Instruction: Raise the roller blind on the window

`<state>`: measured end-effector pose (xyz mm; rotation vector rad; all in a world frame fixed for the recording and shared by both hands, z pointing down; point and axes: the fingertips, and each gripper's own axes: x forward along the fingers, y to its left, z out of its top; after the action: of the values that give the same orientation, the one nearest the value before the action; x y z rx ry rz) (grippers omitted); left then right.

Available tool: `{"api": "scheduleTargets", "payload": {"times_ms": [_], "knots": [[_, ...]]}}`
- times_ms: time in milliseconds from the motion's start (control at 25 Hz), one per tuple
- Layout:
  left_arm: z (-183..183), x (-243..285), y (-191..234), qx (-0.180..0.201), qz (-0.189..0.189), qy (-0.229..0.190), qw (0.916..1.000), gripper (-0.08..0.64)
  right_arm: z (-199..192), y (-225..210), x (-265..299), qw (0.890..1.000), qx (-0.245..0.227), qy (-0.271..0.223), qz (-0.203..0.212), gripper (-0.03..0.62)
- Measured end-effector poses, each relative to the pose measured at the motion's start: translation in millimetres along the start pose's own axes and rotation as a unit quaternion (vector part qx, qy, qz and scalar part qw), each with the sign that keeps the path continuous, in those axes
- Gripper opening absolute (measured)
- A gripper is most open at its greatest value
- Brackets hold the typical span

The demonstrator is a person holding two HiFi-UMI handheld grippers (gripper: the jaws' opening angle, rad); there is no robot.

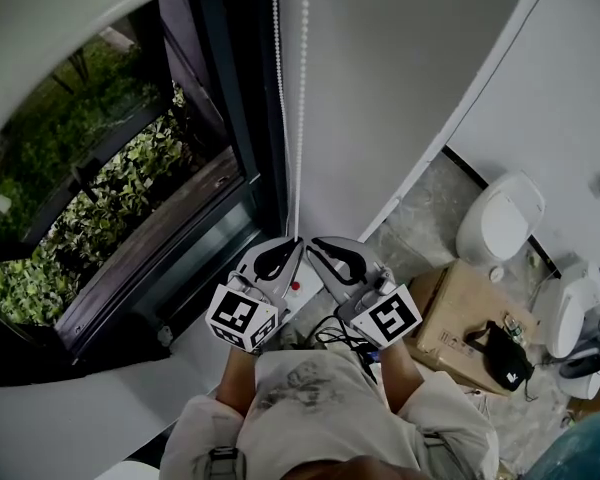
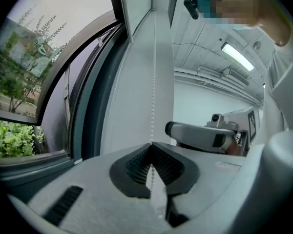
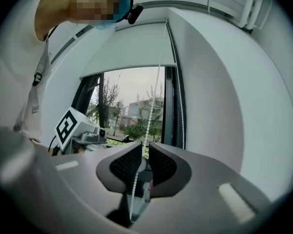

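The roller blind (image 3: 132,48) hangs in the upper middle of the right gripper view. It covers the top part of the window (image 1: 100,168), and trees show below its lower edge. Its bead chain (image 1: 301,118) runs down the centre of the head view, beside the dark window frame, to the two grippers, which stand close together.

The left gripper (image 2: 151,145) has its jaws closed on the chain, and the beads come out above the tips. The right gripper (image 3: 142,147) has its jaws only a little apart. The chain passes through this narrow gap and seems not to be pinched.

I judge the chain to be thin, light and limp, with smooth beads that slip easily. It is best taken deep between the ribbed pads and pulled straight along its own line. Which strand raises the blind, I cannot tell.
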<state>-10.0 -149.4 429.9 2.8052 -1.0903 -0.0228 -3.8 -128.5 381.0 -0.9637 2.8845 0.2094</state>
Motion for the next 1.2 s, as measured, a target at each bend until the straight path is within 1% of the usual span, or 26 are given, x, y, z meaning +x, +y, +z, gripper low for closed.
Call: {"api": "scheduleTargets", "payload": {"times_ms": [160, 360, 760, 840, 920, 1000, 1200], "knots": [[0.2, 0.4, 0.7, 0.001, -0.002, 0.001, 1.0, 0.012, 14.9, -6.0, 6.7, 1.0, 0.009, -0.001, 0.009, 0.058], [-0.4, 0.8, -0.2, 0.001, -0.004, 0.001, 1.0, 0.012, 46.2, -13.4, 21.6, 0.999, 0.016, -0.031, 0.023, 0.078], [0.0, 0.0, -1.5, 0.004, -0.008, 0.002, 1.0, 0.012, 77.8, -14.9, 38.9, 0.998, -0.003, -0.049, 0.033, 0.081], [0.1, 0.3, -1.9, 0.004, -0.008, 0.001, 1.0, 0.012, 83.5, -14.2, 42.4, 0.998, -0.005, -0.055, 0.033, 0.074], [0.0, 0.7, -1.8, 0.004, -0.008, 0.001, 1.0, 0.012, 82.7, -14.4, 43.8, 0.998, -0.006, -0.049, 0.032, 0.038], [0.3, 0.8, -1.2, 0.004, -0.008, 0.0, 1.0, 0.012, 80.9, -14.4, 44.6, 0.998, -0.002, -0.044, 0.032, 0.019], [0.2, -0.8, 1.6, 0.004, -0.007, -0.002, 1.0, 0.012, 79.3, -16.2, 42.8, 0.998, 0.012, -0.057, 0.021, 0.012]]}}
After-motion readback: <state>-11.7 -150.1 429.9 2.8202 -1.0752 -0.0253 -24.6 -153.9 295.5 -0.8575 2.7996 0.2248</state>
